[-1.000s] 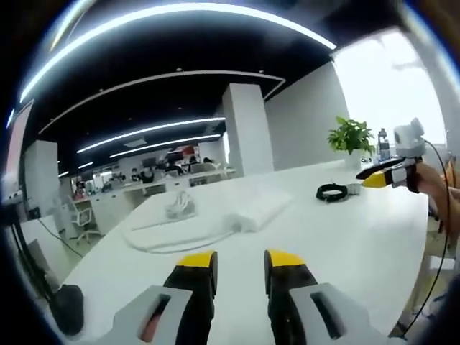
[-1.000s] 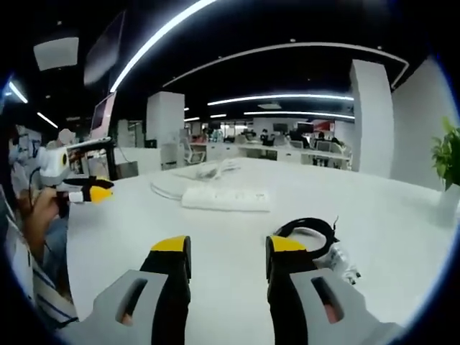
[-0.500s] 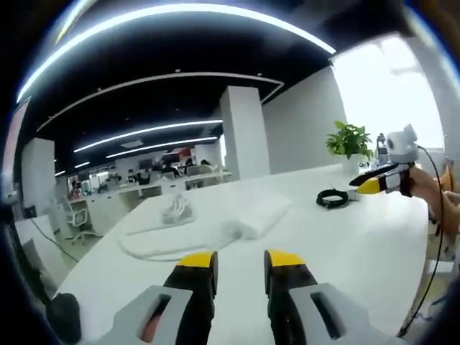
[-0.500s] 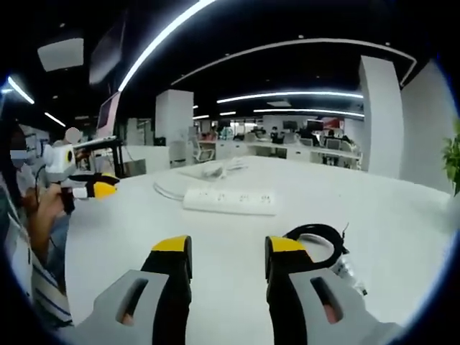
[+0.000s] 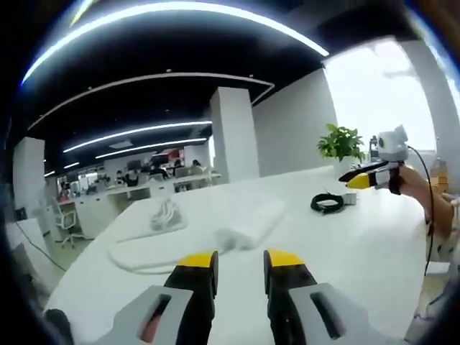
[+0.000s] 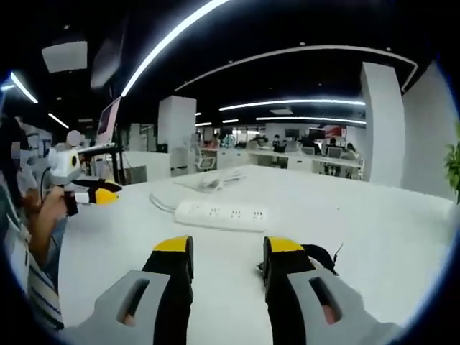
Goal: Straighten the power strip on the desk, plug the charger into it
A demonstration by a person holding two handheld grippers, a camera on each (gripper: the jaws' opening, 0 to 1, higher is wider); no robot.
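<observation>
Left gripper (image 5: 240, 260): jaws narrowly apart, holding nothing, raised over the white surface (image 5: 345, 244); ahead of it lies the power strip (image 5: 251, 220), with its white cable (image 5: 147, 251) looped to the left. Right gripper (image 6: 227, 248): jaws narrowly apart, empty, the coiled black charger cable (image 6: 316, 255) just beyond its right jaw and the strip farther ahead at centre. Potted plant (image 5: 341, 141) at the far edge of the surface.

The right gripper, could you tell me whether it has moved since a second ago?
Yes. The right gripper has advanced toward the charger, which sat clear beyond its jaw and now lies partly behind it, on the desk.
</observation>
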